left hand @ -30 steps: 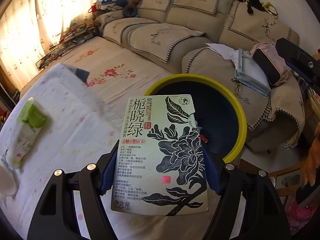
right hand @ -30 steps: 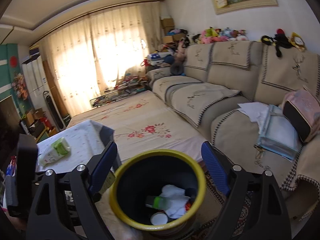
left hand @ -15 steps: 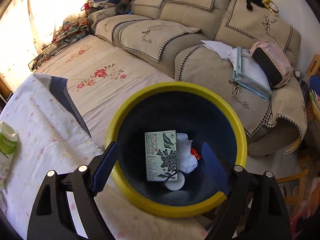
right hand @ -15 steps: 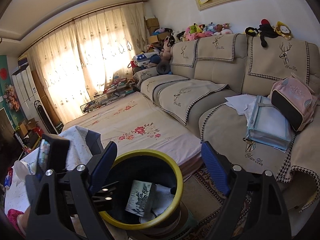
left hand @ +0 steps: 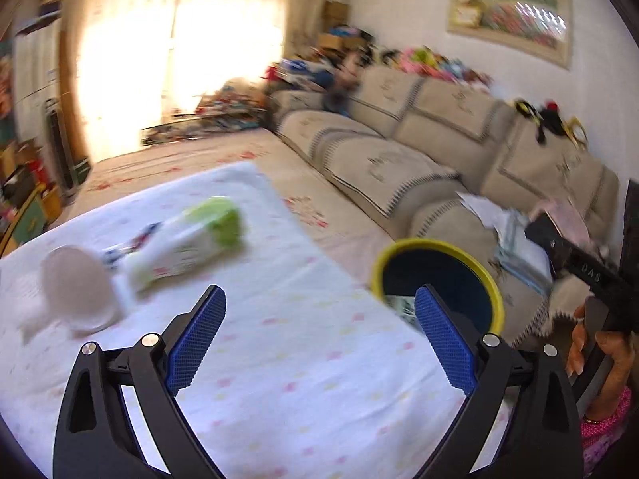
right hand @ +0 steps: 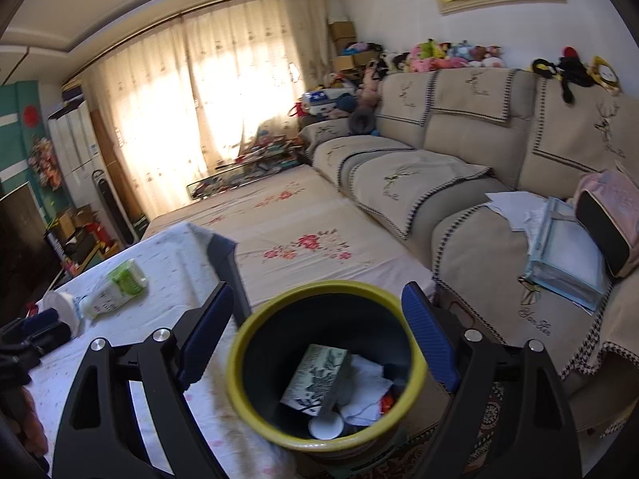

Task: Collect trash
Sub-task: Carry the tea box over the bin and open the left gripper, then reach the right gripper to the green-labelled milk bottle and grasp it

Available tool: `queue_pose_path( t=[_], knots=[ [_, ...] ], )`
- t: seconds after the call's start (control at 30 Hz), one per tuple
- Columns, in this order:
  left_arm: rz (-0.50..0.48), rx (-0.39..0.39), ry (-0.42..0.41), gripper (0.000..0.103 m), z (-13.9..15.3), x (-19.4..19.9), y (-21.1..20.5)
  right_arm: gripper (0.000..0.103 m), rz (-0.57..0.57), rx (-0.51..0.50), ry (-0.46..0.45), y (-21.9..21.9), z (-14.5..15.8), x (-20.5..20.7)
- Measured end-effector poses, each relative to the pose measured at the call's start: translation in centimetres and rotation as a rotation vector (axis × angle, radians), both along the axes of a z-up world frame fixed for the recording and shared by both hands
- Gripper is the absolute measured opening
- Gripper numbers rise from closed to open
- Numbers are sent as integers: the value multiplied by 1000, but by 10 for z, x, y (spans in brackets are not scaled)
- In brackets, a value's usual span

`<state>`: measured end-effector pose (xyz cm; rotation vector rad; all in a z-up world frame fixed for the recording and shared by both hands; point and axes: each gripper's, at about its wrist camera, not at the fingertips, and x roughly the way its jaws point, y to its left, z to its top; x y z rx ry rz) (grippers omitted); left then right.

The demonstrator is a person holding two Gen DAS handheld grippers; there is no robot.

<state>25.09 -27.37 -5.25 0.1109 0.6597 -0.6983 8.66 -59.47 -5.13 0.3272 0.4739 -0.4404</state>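
Observation:
A yellow-rimmed dark bin (right hand: 325, 291) stands beside the table; it also shows in the left wrist view (left hand: 435, 245). Inside lie a green tea carton (right hand: 315, 375), white paper (right hand: 369, 383) and a white lid (right hand: 326, 428). My left gripper (left hand: 315, 335) is open and empty above the white tablecloth (left hand: 299, 359). Ahead of it to the left lie a green-and-white packet (left hand: 191, 239) and a whitish cup (left hand: 76, 291), both blurred. My right gripper (right hand: 315, 343) is open and empty above the bin. The packet (right hand: 116, 287) and cup (right hand: 60, 305) show at its left.
A beige sofa (right hand: 459, 167) runs along the right with a pink bag (right hand: 611, 215) and papers (right hand: 515, 203). A floral-covered daybed (right hand: 287, 215) lies beyond the table. The person's hand (left hand: 599, 351) holding the right gripper shows at the left view's right edge.
The tea carton left my left gripper and fell into the bin. My left gripper then swung left from over the bin to over the table. The right gripper shifted slightly.

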Motion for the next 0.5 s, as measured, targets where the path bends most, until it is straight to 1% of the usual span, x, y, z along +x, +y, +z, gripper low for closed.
queue_pose_path(
  t=[0.1,0.17,0.27,0.37,0.5],
  knots=[
    [133,-32,-39,96,5,9,65,81,87,14,5,25,3,19],
    [225,-33,-63,97,5,16,106,81,156,26,11,44,5,36],
    [342,-19,-101,97,-2,25,155,81,246,18,23,74,9,61],
    [445,-14,-114,97,-14,34,196,81,341,32,42,104,12,89],
    [514,-57,-89,97,-28,43,236,81,430,1,77,145,12,126]
  ],
)
